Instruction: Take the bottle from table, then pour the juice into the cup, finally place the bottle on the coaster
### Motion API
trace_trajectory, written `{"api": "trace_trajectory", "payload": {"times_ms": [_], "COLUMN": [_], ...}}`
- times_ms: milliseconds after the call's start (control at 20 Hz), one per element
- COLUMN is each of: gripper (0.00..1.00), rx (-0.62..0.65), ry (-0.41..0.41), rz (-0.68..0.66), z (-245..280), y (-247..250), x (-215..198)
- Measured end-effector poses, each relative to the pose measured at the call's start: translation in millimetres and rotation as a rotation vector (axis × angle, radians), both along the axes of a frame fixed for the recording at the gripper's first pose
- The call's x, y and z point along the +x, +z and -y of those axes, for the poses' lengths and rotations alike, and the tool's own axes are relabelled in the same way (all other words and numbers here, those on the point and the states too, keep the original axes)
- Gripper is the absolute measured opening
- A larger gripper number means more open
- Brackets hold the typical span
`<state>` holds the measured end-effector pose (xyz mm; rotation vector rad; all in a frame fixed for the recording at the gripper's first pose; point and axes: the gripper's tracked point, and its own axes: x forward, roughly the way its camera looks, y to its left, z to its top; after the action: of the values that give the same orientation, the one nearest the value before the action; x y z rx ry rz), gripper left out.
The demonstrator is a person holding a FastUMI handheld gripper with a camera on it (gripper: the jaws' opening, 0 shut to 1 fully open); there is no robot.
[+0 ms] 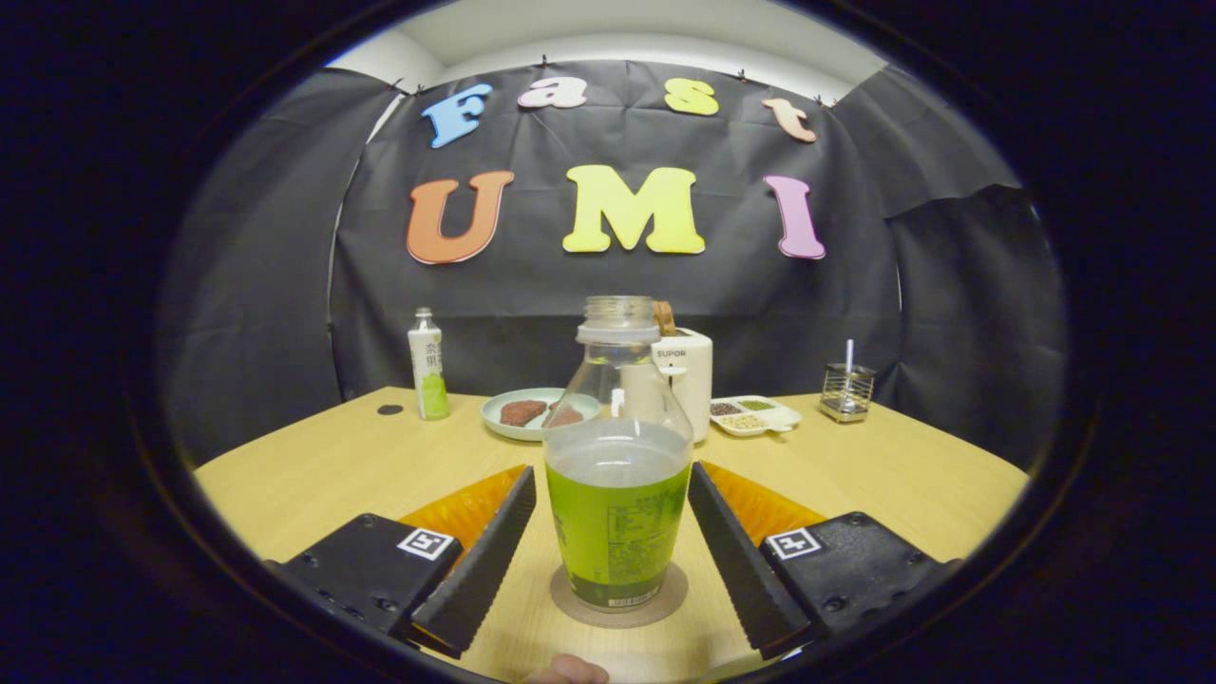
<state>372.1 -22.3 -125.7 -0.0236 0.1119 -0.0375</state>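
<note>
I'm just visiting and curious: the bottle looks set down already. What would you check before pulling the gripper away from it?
1. Bottle stands on the coaster: ok, its base sits inside the round mat.
2. Bottle upright: ok, no lean visible.
3. Gripper released: ok, a gap shows between each finger and the bottle.
4. Bottle capped: not ok, the neck is open, so a knock could spill.
5. Juice poured into the cup: cannot tell.
6. Things beyond the bottle, the plate and white appliance, well away: ok.

Claw [613,494]: ribbed fingers, black screwed blocks w/ square tags
</note>
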Motion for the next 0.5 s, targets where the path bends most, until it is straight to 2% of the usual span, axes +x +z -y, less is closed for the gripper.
{"api": "trace_trajectory", "payload": {"times_ms": [500], "gripper": [1.0], "rx": [-0.004], "ry": [0.02], "rz": [0.015], "z": [0.8], "y": [21.7], "x": [-45.6]}}
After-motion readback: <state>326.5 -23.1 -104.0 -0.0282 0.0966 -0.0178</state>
